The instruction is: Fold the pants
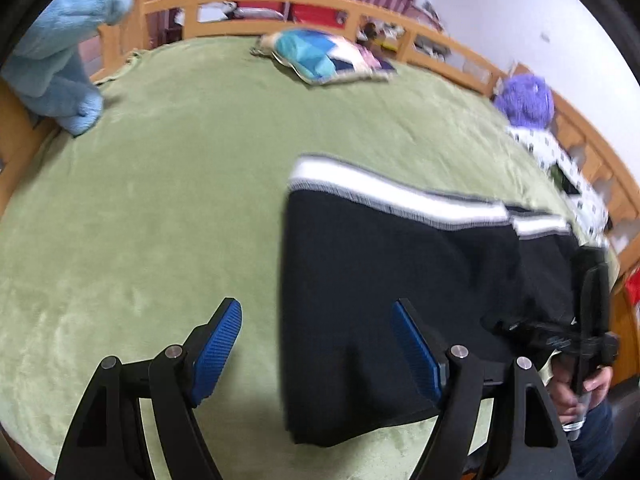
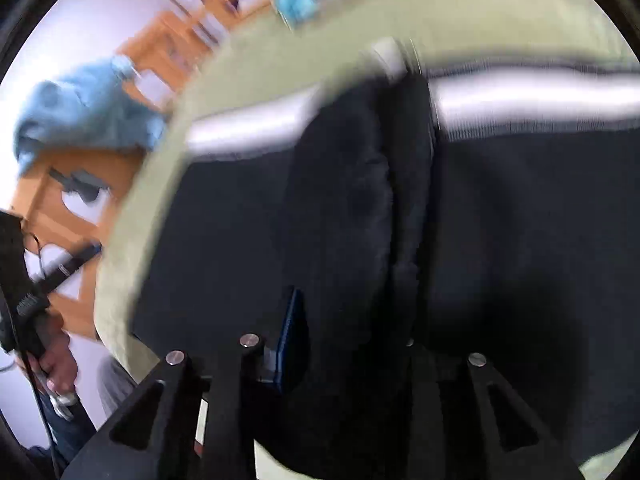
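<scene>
Folding black pants on a crowded green bed

Covering most of both views, the bed (image 1: 160, 184) wears a green plush blanket and is fenced by a wooden rail (image 1: 248, 0). Black pants (image 1: 380, 280) with a white-and-grey striped waistband (image 1: 400, 196) lie flat on its near right part, one fold ridge running down the middle in the right wrist view. A light blue plush toy (image 1: 60, 64) sits at the far left corner, a patterned pillow (image 1: 324, 56) at the far edge, and a purple fuzzy toy (image 1: 524, 100) beside a white printed cloth (image 1: 560, 156) on the right. None of these touches the pants. The left gripper (image 1: 316, 348) hovers wide over the pants' left edge, holding nothing. The right gripper (image 2: 352, 320) is narrow, black fabric bunched between its fingers; the blur hides whether it is pinched.
</scene>
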Demonstrator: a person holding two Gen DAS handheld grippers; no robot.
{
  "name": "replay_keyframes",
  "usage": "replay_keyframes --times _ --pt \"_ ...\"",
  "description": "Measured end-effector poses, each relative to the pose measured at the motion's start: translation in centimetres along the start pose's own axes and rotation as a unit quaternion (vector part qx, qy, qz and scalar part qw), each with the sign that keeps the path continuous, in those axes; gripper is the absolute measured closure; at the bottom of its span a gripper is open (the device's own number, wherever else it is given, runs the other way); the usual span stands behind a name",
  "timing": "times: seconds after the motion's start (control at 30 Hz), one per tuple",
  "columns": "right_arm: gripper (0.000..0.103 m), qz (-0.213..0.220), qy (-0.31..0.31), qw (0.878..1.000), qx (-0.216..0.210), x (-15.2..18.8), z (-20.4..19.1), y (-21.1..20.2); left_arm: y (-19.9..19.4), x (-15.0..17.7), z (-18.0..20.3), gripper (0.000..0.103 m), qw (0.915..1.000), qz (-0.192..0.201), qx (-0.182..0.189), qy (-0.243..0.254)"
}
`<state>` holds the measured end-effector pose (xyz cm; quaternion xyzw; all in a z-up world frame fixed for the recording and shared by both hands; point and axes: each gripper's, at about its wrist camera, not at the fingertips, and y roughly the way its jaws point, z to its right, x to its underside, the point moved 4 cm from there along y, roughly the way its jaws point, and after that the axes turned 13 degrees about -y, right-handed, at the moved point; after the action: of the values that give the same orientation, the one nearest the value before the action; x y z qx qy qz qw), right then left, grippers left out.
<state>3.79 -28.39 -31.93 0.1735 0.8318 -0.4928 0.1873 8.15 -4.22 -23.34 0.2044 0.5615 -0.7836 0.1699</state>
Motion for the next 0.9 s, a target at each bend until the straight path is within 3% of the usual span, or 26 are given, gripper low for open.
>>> replay_keyframes --times 0.1,0.23,0.3,0.4,0.47,0.53,0.6,0.67,0.73,0.83,0.87,0.9 --pt "0.066 0.012 -0.012 1.000 0.020 0.3 -0.2 -2.4 1.8 1.5 0.6 0.027 0.9995 -0.020 -0.024 0.010" --pt "0.058 0.046 -0.064 0.994 0.076 -0.4 -1.4 -5.6 5.4 5.1 0.9 0.026 0.9935 -0.085 -0.067 0.035" --pt "0.058 0.072 -0.078 0.991 0.082 -1.4 -2.0 -6.3 5.2 5.5 0.9 0.026 0.9948 -0.067 -0.066 0.039" --pt "0.058 0.095 -0.087 0.988 0.081 -4.0 -2.1 -5.7 4.1 4.4 0.3 0.027 0.9954 -0.091 -0.028 0.006" --pt "0.062 0.104 -0.091 0.987 0.078 -6.0 -1.7 -4.2 3.2 3.3 -0.2 0.027 0.9963 -0.083 -0.021 -0.005" --pt "0.077 0.091 -0.079 0.988 0.092 -7.3 0.0 -2.7 2.4 2.5 -0.2 0.027 0.9973 -0.062 -0.037 0.008" --pt "0.089 0.045 -0.051 0.991 0.117 -7.9 2.9 -0.5 2.0 1.9 -0.2 0.027 0.9976 -0.053 -0.044 0.011" --pt "0.093 0.021 -0.008 0.995 0.096 -7.8 5.3 1.0 2.0 1.5 -0.1 0.027 0.9979 -0.055 -0.034 0.004" --pt "0.093 0.025 0.001 0.997 0.078 -7.6 5.7 0.3 2.3 1.2 0.0 0.027 0.9980 -0.057 -0.029 -0.002" --pt "0.091 0.029 -0.020 0.995 0.091 -7.1 4.8 -1.7 3.0 1.1 0.4 0.027 0.9982 -0.053 -0.027 -0.003" --pt "0.088 0.037 -0.028 0.994 0.097 -6.8 4.5 -2.9 3.1 1.0 0.4 0.027 0.9985 -0.048 -0.026 -0.004" --pt "0.077 0.046 -0.034 0.992 0.111 -6.1 4.4 -4.3 3.1 0.9 0.4 0.028 0.9989 -0.041 -0.022 -0.005"
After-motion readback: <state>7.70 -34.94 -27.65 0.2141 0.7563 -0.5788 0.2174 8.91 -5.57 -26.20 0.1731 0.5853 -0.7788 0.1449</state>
